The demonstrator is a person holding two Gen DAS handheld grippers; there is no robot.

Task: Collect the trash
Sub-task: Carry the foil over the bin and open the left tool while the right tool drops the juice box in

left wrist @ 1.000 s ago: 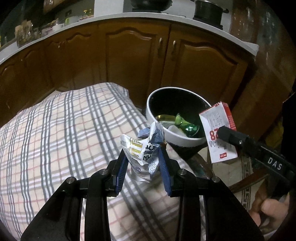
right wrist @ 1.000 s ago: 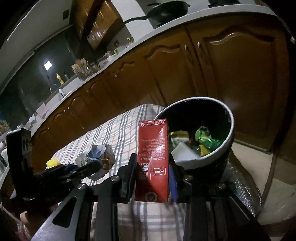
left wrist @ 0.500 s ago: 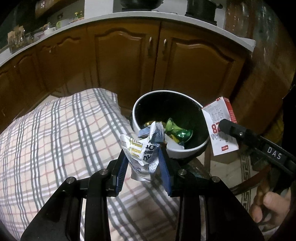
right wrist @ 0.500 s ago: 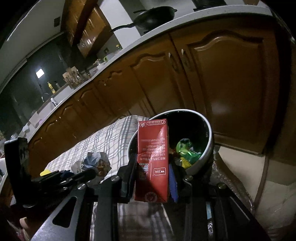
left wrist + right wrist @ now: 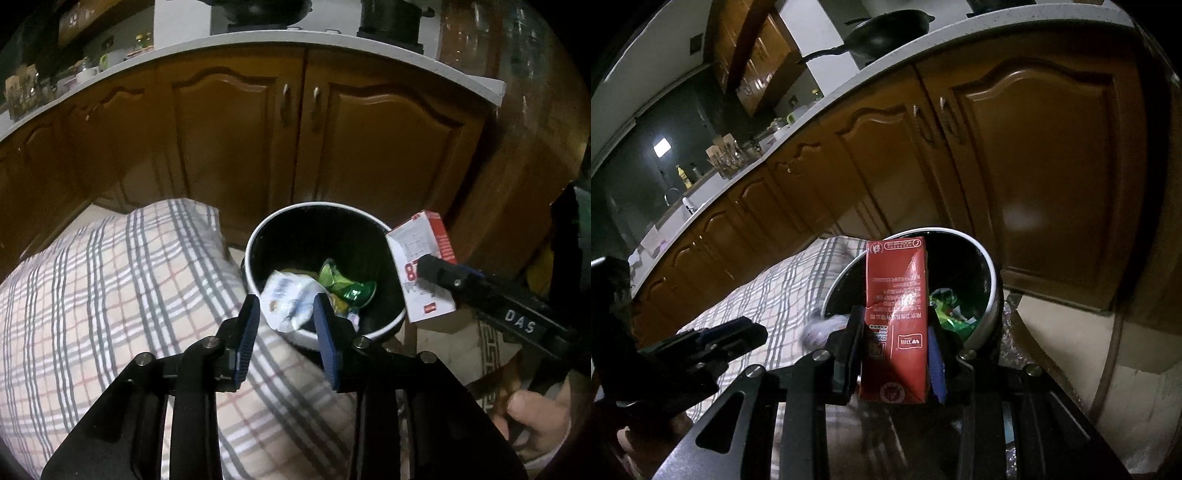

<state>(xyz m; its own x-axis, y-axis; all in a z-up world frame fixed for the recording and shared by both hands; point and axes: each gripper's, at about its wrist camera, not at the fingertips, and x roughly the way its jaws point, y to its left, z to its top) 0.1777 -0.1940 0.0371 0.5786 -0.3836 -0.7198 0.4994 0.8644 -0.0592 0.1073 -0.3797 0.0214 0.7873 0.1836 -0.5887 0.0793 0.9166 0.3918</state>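
While left tongs (image 5: 286, 301), just closing, pinch one wrapper (image 5: 290, 308), right tongs (image 5: 895, 317) pinch one carton (image 5: 897, 288); one bin (image 5: 258, 236).

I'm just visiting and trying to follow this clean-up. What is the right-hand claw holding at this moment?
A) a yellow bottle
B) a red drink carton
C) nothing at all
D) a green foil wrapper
B: in the right wrist view the right claw has its pads pressed on both sides of an upright red drink carton, held in front of the bin.
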